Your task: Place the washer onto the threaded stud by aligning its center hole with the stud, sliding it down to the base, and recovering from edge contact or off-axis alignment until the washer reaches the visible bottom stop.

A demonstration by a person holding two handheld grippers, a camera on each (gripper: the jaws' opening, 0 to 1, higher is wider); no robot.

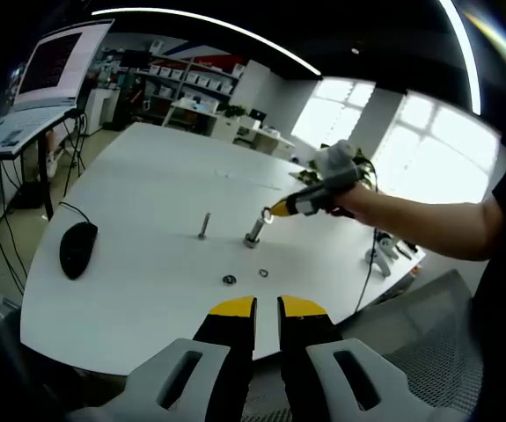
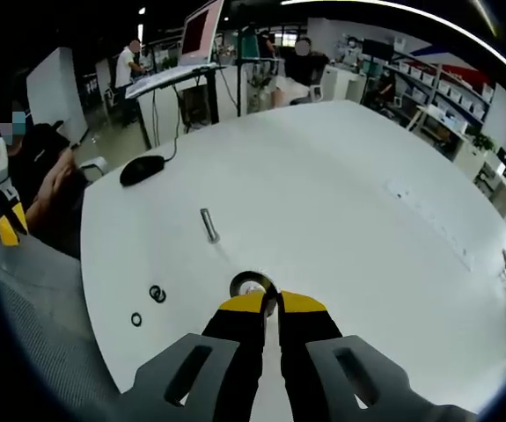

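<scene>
Washer: partly covered by right hand-held gripper tips; hold unclear. Two small rings on surface: too small to identify. Left hand-held gripper: base cut off by edge.

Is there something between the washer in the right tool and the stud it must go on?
Nothing visible. The right tool holds the washer directly at the top of the stud; the other stud stands apart.

The right gripper pinches a washer over the stud, above the white worktop.
</scene>
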